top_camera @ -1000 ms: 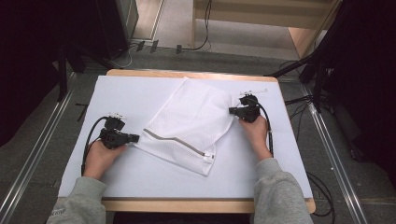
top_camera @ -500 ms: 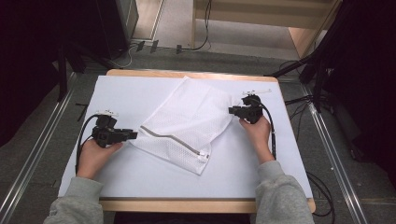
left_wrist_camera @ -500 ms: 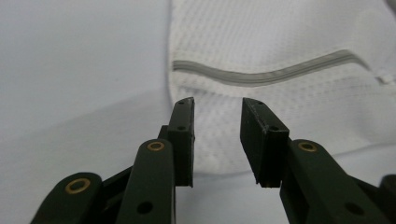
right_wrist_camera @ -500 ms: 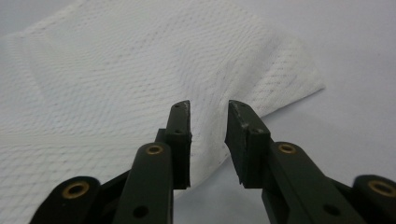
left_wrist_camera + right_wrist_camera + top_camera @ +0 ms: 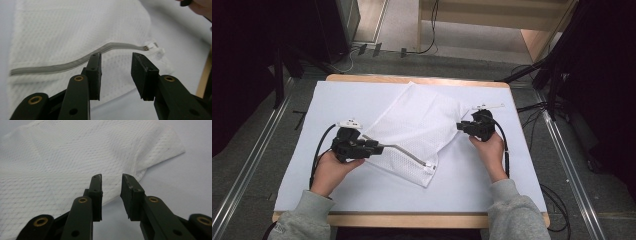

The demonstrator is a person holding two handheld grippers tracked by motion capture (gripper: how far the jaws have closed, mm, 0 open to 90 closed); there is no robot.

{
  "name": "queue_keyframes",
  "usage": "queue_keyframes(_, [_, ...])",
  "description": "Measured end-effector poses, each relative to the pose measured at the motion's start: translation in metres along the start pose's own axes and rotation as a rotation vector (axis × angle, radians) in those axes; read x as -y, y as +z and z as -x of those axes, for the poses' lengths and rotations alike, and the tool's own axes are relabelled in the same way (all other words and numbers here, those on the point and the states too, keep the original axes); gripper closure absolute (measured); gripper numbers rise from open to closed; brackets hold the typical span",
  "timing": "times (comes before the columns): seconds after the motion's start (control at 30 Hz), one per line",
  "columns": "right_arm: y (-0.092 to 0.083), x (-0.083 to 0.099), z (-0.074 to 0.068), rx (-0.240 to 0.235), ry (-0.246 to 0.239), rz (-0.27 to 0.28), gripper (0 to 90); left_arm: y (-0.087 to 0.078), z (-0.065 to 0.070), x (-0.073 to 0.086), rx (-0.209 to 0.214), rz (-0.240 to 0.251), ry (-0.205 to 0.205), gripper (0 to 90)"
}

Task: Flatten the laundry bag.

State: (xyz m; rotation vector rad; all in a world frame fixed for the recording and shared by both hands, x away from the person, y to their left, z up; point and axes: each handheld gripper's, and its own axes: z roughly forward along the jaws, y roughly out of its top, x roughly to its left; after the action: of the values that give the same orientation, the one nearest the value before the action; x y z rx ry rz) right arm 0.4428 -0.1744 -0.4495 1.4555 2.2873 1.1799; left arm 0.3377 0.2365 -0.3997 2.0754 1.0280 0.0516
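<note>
A white mesh bag lies flat and slanted across the white table cover. Its grey zipper runs along the near left edge to a pull. My left gripper hovers over the zipper's left end. Its jaws have just been opening and stand open with nothing between them. In the left gripper view the left gripper points across the zipper toward the pull. My right gripper sits at the bag's right edge. Its jaws have just opened, and they stand apart and bare before the mesh.
A wooden table edge runs along the front. Black cables trail from both grippers. Dark stands flank the table, with metal floor rails on each side. The other hand shows at the left gripper view's top right.
My left gripper has moved right and up, over the bag's zipper edge. My right gripper has drawn slightly back toward the person. The bag's near edge has settled flat.
</note>
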Motion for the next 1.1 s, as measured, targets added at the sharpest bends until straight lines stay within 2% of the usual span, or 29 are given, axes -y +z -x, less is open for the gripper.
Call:
queue_keyframes(0.1, [0.000,0.003,-0.001,0.003,-0.004,-0.007,72.0,0.009,0.012,-0.003,0.033,-0.013,0.025,61.1])
queue_keyframes(0.2, [0.000,0.005,-0.003,0.004,-0.006,-0.012,72.0,0.019,0.022,-0.006,0.047,-0.041,0.056,60.8])
queue_keyframes(0.33, [0.001,0.007,-0.006,-0.001,-0.014,-0.011,71.9,0.032,0.032,-0.009,0.084,-0.038,0.057,60.1])
queue_keyframes(0.53, [0.001,0.011,-0.010,-0.004,-0.018,-0.017,70.4,0.057,0.052,-0.012,0.114,-0.088,0.107,58.2])
queue_keyframes(0.63, [0.000,0.013,-0.011,-0.005,-0.022,-0.012,69.0,0.062,0.057,-0.012,0.125,-0.091,0.116,57.4])
queue_keyframes(0.7, [0.001,0.014,-0.011,-0.005,-0.023,-0.013,68.0,0.070,0.062,-0.013,0.132,-0.110,0.133,56.8])
queue_keyframes(0.9, [0.004,0.015,-0.015,-0.002,-0.040,-0.013,66.4,0.085,0.069,-0.012,0.147,-0.118,0.136,55.7])
queue_keyframes(1.0, [0.006,0.015,-0.019,-0.006,-0.040,-0.013,70.9,0.093,0.073,-0.012,0.159,-0.127,0.126,55.7])
queue_keyframes(1.03, [0.008,0.014,-0.022,-0.013,-0.043,-0.007,77.6,0.100,0.075,-0.010,0.156,-0.134,0.129,55.7])
queue_keyframes(1.07, [0.008,0.014,-0.022,-0.013,-0.043,-0.007,77.6,0.100,0.075,-0.010,0.156,-0.134,0.129,55.9])
queue_keyframes(1.1, [0.009,0.013,-0.026,-0.025,-0.040,-0.008,83.8,0.106,0.077,-0.009,0.152,-0.144,0.135,56.1])
